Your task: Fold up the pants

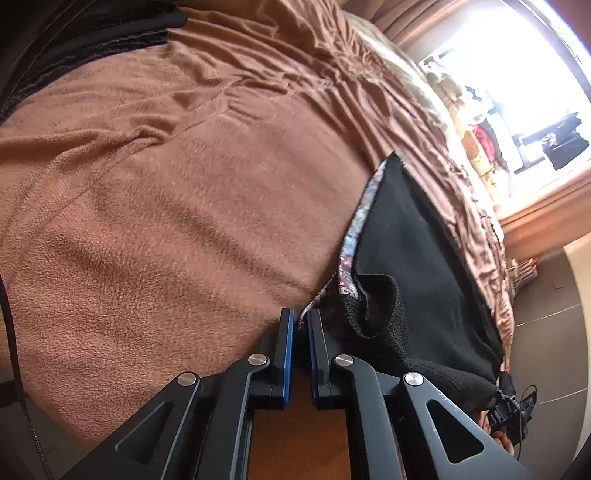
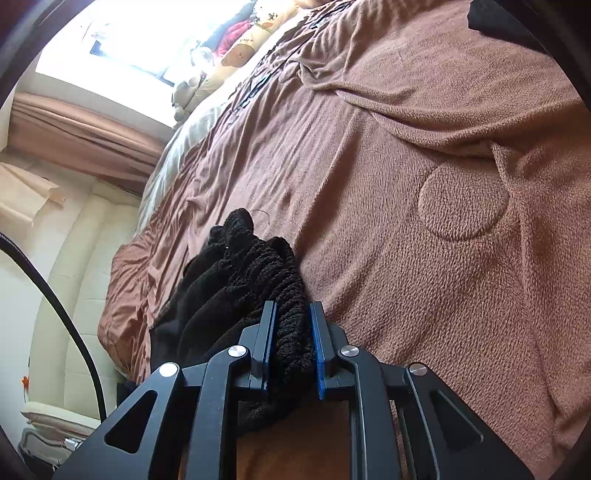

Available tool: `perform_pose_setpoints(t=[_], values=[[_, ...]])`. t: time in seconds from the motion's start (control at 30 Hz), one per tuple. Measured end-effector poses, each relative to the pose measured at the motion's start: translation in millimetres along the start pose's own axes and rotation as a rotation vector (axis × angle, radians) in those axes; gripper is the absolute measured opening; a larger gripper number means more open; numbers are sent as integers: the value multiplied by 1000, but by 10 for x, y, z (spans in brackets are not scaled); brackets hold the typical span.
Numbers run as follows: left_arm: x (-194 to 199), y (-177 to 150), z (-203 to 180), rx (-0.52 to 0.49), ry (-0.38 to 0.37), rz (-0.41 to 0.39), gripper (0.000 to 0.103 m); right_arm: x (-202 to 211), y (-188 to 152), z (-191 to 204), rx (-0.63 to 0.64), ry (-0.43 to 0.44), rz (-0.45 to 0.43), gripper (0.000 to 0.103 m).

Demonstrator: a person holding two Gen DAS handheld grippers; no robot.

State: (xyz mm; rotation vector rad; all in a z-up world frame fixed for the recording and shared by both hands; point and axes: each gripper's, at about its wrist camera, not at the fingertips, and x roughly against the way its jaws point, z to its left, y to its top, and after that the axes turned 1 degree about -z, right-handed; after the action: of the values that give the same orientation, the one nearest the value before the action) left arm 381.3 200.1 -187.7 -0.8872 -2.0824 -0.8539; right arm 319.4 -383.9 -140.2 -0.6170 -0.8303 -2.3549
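Note:
The black pants (image 1: 417,258) with a floral patterned inner lining (image 1: 356,221) lie on the brown fleece blanket (image 1: 184,221), at the right of the left wrist view. My left gripper (image 1: 301,317) is shut on a thin edge of the pants, at the patterned hem. In the right wrist view my right gripper (image 2: 291,314) is shut on the bunched ribbed black waistband of the pants (image 2: 240,273), which fills the gap between the blue pads. The rest of the fabric hangs down to the left of the fingers.
The blanket (image 2: 424,184) covers a bed. Another dark garment (image 1: 85,33) lies at the far corner. Pillows and soft toys (image 1: 476,136) sit by a bright window. The bed's edge drops to a dark floor (image 1: 546,325). A cream upholstered wall (image 2: 66,277) stands beside it.

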Motion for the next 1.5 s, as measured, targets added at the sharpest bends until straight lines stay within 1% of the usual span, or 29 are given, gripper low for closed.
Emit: perform_pose_setpoints(t=[0.03,0.07,0.13,0.2,0.27,0.33,0.4,0.47,0.6,0.77,0.9,1.0,1.13,1.23,1.33,1.4,1.5], values=[[9,3,36,15,-6,1,14,-21,11,0,2,-25,19,19],[46,10,66,27,-18,-6,14,-19,6,-3,5,-42,28,30],[160,44,90,21,41,-34,15,66,7,0,14,-82,9,53],[248,103,121,29,42,-49,25,200,28,10,17,-106,-38,64],[321,166,97,24,45,-61,27,322,50,14,16,-95,-80,64],[359,240,6,-7,50,-73,30,386,55,53,35,-89,-100,64],[376,311,-97,-28,44,-83,40,409,51,101,67,-105,-106,64],[361,388,-205,-47,30,-89,43,408,54,176,108,-117,-106,64],[276,574,-470,-103,13,-83,43,377,76,378,207,-141,-106,64],[144,785,-827,-185,11,-76,43,222,172,638,316,-163,-63,64],[-7,899,-1074,-232,12,-62,43,50,310,751,350,-196,-36,64],[-135,993,-1197,-246,6,-52,43,-88,398,856,360,-204,-15,64],[-334,1093,-1330,-269,12,-32,43,-351,442,1060,424,-223,21,64],[-489,1174,-1423,-292,23,-16,43,-547,439,1094,459,-247,47,64],[-659,1280,-1514,-318,33,-3,43,-729,454,1038,451,-267,76,64],[-780,1345,-1566,-326,35,6,43,-802,485,1035,449,-265,82,64],[-987,1431,-1644,-340,46,23,43,-865,482,1071,487,-272,83,64]])
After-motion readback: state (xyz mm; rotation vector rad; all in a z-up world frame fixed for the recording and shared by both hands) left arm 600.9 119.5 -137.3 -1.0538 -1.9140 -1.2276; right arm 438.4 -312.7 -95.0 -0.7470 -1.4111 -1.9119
